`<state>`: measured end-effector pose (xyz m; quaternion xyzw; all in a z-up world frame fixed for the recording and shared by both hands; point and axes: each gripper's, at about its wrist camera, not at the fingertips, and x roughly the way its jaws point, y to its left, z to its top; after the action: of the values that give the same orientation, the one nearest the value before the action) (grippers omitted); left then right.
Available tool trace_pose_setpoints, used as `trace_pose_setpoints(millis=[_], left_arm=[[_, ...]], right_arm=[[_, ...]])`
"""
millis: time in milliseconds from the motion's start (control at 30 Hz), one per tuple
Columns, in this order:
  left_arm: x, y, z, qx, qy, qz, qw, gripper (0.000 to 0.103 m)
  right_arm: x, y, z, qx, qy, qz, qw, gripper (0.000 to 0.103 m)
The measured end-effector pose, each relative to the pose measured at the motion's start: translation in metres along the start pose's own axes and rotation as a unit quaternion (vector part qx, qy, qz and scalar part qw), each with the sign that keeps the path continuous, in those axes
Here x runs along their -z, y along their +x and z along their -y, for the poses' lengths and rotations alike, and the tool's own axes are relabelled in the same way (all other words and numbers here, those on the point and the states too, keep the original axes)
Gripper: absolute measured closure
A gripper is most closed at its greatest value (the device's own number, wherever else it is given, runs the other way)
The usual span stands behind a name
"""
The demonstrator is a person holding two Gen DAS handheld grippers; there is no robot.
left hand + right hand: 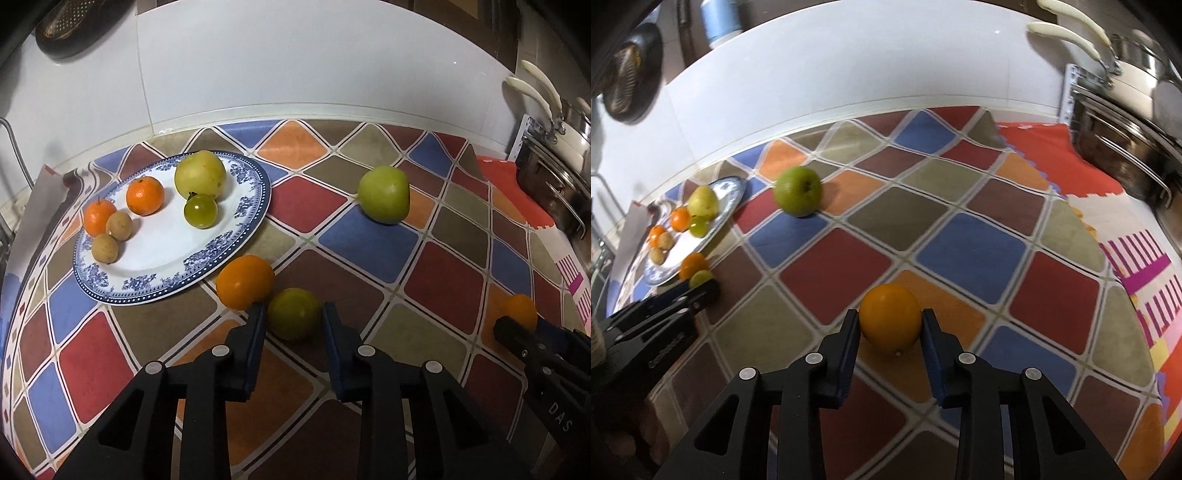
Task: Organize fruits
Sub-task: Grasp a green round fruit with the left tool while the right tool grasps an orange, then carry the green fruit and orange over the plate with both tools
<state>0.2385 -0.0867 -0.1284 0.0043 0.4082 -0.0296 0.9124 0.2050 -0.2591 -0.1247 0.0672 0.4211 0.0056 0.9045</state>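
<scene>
A blue-and-white plate (243,218) holds a yellow-green pear (200,174), two tangerines (145,195), a small green fruit (201,211) and two brown longans (119,225). My left gripper (293,314) is around a small green citrus (294,313) on the mat; the jaws flank it with small gaps. An orange (244,281) lies beside it, touching the left fingertip. My right gripper (890,323) is shut on another orange (890,318) on the mat; it also shows in the left wrist view (521,309). A green apple (384,194) lies loose behind.
A colourful diamond-pattern mat (369,254) covers the counter up to a white tiled wall (295,55). Steel pots with white handles (1126,122) stand at the right on a red cloth (1052,162). A dark pan (70,29) hangs at upper left.
</scene>
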Motion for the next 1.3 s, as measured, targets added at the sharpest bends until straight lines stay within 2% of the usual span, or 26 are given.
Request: trace_pose_setpoints(millis=[233, 500, 933, 1300], left_arm=[[0.002, -0.015, 0.001, 0.009, 0.022, 0.013, 0.9996, 0.073], [0.008, -0.042, -0.001, 0.035, 0.044, 0.031, 0.9979, 0.073], [0.025, -0.098, -0.028, 0.030, 0.053, 0.074, 0.9954, 0.073], [0.035, -0.135, -0.068, 0.006, 0.047, 0.108, 0.9930, 0.073]], right_arm=[[-0.003, -0.009, -0.010, -0.016, -0.018, 0.011, 1.000, 0.069], [-0.007, -0.032, -0.026, -0.039, -0.048, 0.034, 0.997, 0.069], [0.000, -0.072, -0.063, -0.083, -0.096, 0.064, 0.990, 0.069], [0.005, -0.094, -0.103, -0.113, -0.117, 0.084, 0.983, 0.069]])
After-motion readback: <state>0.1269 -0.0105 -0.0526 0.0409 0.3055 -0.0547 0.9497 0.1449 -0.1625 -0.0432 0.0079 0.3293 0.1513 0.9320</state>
